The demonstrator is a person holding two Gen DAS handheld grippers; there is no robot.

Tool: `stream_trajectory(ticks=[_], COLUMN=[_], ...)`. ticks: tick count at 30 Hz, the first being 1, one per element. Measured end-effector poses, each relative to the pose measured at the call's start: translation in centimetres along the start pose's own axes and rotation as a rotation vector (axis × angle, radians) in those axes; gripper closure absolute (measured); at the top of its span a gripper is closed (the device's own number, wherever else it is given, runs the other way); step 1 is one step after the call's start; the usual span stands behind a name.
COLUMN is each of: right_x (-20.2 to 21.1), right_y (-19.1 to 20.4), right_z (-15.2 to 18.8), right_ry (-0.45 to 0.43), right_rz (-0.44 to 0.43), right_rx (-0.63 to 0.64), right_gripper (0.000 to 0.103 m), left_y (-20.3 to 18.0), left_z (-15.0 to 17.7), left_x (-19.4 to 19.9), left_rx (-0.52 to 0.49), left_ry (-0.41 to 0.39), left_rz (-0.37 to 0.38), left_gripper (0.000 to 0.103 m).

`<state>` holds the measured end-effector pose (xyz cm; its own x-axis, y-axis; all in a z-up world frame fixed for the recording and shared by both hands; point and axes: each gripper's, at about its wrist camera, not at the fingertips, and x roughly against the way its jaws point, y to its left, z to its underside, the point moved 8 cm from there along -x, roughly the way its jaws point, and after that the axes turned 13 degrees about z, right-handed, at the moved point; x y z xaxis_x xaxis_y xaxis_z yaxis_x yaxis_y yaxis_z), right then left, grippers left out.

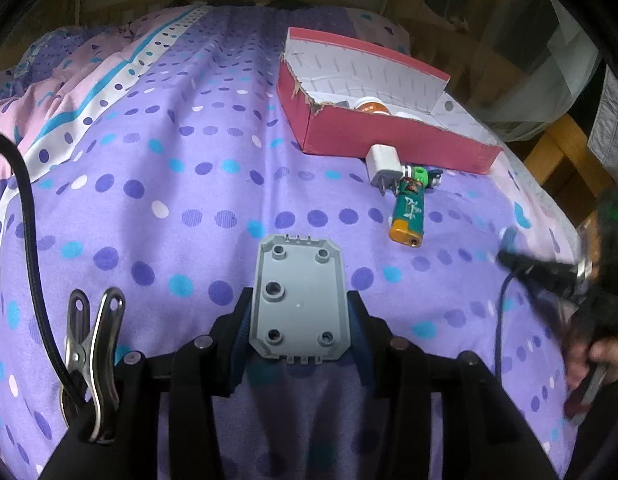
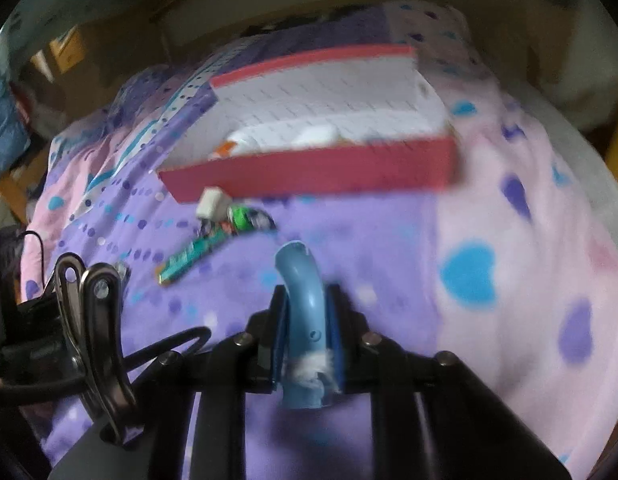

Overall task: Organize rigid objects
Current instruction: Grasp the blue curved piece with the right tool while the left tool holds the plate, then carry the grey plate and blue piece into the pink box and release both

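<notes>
Gripping a grey studded plate (image 1: 299, 300) by its two long edges, the left gripper (image 1: 299, 312) holds the flat piece above a purple polka-dot bedspread (image 1: 169, 184), its jaws partly open and pressed on the plate's sides. In the right wrist view, the right gripper (image 2: 307, 340) has its jaws drawn close on a curved light-blue plastic piece (image 2: 305, 304), which arches up and forward from between the pads; a tuft of white fluff clings to the piece near its lower end. That view is smeared by motion.

Beyond both grippers sits an open red cardboard box (image 1: 389, 140), white inside, resting on the bedspread toward the far right of the left wrist view. An orange-and-white item (image 1: 371, 106) lies inside it, along with other white things too hidden to identify. Just in front of the box's near wall lie a white plug adapter (image 1: 385, 166), a small green piece (image 1: 423, 174) beside it, and a green lighter with an orange end (image 1: 407, 216), the three bunched together and touching or nearly so.

At the left wrist view's right edge, a person's hand (image 1: 597, 352) grips the other tool, blurred. A metal spring clip (image 1: 95, 352) and a black cable (image 1: 33, 240) are fixed to the left gripper's body.
</notes>
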<state>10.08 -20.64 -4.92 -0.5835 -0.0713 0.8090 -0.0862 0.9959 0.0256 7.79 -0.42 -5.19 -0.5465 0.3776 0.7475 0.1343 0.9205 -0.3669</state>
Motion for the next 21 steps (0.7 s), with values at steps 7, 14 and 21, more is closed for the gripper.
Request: stream_trajectory(ticks=[7,14,21], right_x=[-1.3,-1.0,0.6], right_y=[-0.8,-1.2,-3.1], right_z=[0.9,0.6,-0.9], right_ry=[0.033,0.01,-0.051], right_rz=[-0.031,-0.069,-0.154], right_rx=[-0.099,-0.125,-0.216], right_gripper=[0.083,0.083,0.083], left_y=[0.2,1.2,1.6], left_z=[0.0,-0.4,-1.5], left_x=[0.1,1.0,1.6], left_rx=[0.01,0.073,0.127], left_ry=[-0.005,-0.055,-0.032], left_rz=[0.007,0.016,0.036], left_gripper=[0.057,0.057,0.057])
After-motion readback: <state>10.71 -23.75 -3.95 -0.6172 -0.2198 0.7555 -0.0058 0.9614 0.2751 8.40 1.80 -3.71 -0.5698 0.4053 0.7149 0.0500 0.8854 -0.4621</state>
